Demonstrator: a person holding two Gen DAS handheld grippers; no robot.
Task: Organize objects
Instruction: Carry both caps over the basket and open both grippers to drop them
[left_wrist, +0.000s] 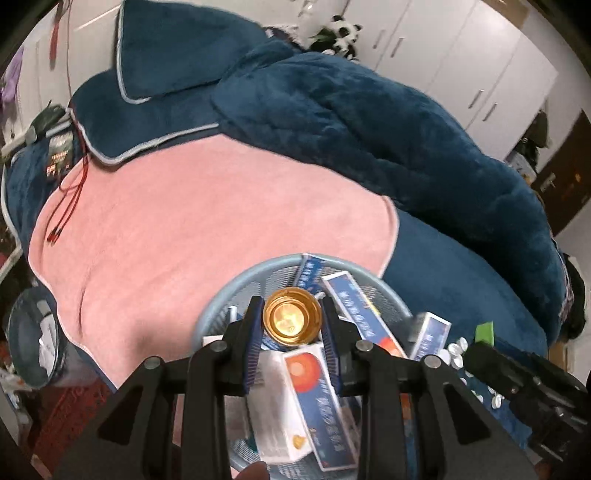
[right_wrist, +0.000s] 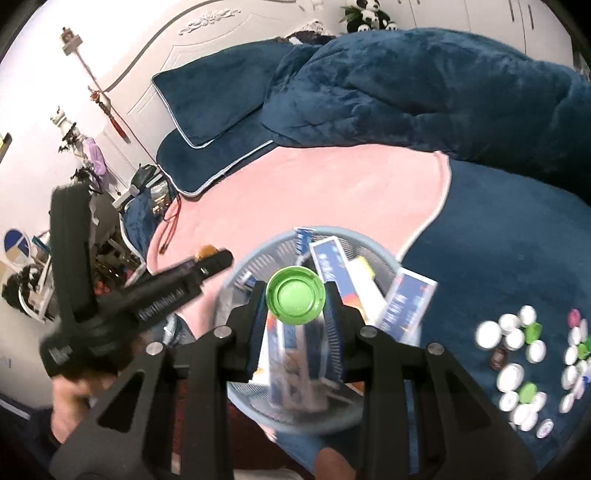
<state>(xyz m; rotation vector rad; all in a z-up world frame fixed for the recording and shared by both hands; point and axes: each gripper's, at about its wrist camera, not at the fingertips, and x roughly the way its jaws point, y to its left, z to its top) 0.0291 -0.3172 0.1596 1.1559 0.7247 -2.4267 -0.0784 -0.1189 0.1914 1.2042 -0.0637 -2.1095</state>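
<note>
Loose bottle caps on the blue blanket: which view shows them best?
Right wrist view. The bottle caps lie in the open at lower right, white, green and one pink, countable. The left wrist view catches only a few white caps at the basket's right, partly behind the other gripper.

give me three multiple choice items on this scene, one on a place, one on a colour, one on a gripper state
1. Where do the medicine boxes lie?
A. in the blue mesh basket
B. on the pillow
C. on the floor

2. What colour is the cap in the right gripper?
A. gold
B. green
C. white

3. How is the left gripper?
A. open, holding nothing
B. out of view
C. shut on the gold cap

Answers:
1 A, the boxes stand inside the basket's rim.
2 B, a green disc sits between the fingers.
3 C, both fingers press the cap's sides.
</note>
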